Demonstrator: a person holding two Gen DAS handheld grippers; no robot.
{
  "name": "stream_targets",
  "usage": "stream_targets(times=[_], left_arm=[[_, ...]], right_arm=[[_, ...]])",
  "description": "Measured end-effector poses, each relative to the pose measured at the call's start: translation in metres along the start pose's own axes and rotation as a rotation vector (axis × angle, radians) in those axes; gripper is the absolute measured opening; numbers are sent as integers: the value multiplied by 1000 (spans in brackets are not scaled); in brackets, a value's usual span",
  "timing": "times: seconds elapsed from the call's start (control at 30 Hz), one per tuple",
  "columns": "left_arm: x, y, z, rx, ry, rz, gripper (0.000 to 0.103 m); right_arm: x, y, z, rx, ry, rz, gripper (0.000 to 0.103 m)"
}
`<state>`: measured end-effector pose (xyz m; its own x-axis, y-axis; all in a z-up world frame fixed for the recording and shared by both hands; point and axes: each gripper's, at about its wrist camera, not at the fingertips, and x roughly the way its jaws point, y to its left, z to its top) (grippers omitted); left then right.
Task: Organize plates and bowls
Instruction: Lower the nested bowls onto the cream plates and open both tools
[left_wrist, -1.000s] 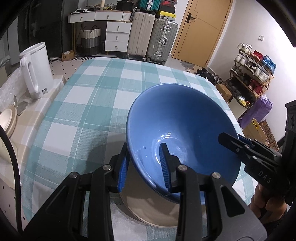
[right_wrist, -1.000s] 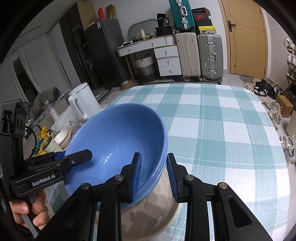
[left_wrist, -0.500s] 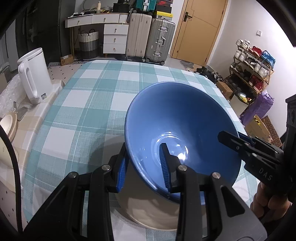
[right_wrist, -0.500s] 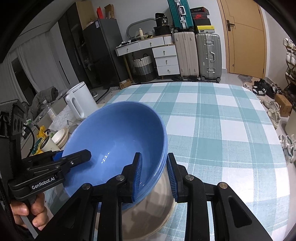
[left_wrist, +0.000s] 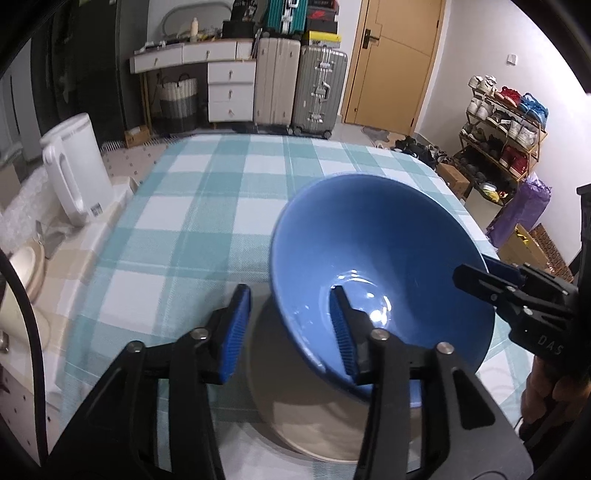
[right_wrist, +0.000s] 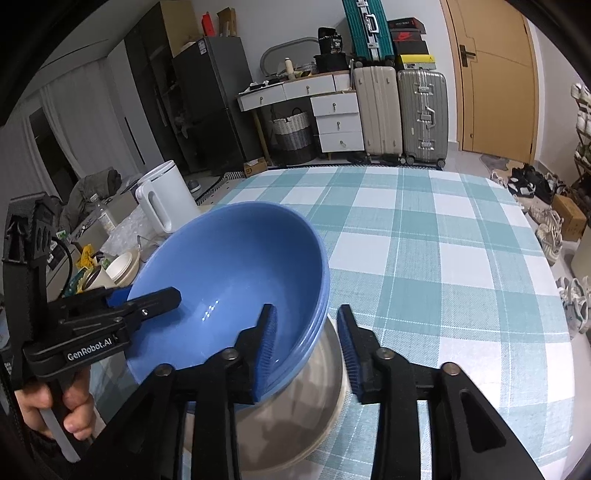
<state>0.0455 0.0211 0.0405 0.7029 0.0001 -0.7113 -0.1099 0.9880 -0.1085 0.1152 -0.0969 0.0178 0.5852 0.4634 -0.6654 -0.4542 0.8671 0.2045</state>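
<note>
A blue bowl (left_wrist: 380, 258) sits on a stack, over a cream bowl (left_wrist: 295, 417) on the checked tablecloth; it also shows in the right wrist view (right_wrist: 229, 273), with further blue rims under it and the cream bowl (right_wrist: 295, 406) below. My left gripper (left_wrist: 291, 328) is open, its jaws straddling the blue bowl's near rim without pressing it. My right gripper (right_wrist: 306, 339) is open too, one finger inside the bowl, one outside the rim.
A white kettle (left_wrist: 77, 170) and a beige dish (left_wrist: 26, 266) stand on a side counter at the left. The teal checked table (right_wrist: 436, 251) stretches ahead. Suitcases, drawers and a shoe rack stand beyond the table.
Both grippers have opened and let go of the blue bowl's rim. The bowl has settled lower onto the stack.
</note>
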Motion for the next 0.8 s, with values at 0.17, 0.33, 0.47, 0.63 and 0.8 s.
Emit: stream_targets(times=[0.17,0.33,0.47,0.63,0.8], left_arm=[[-21,11,-7,47,-86,-11,80],[-47,37,-23,61,-185,-39,102],[-58,63,-37,57,-240,-56,102],[-54,84,-52,42,-258,-77,102],[-46,91,-64,36,-277,-128,102]], right_arm=[[-7,2,-6,-63,-29,6,57],[-22,3,-16,-140,-102,51,92],[-34,-1,-26,-202,-154,86,102],[-38,-17,-42,-240,-173,89,102],[-42,-34,-57,-231,-208,121,102]])
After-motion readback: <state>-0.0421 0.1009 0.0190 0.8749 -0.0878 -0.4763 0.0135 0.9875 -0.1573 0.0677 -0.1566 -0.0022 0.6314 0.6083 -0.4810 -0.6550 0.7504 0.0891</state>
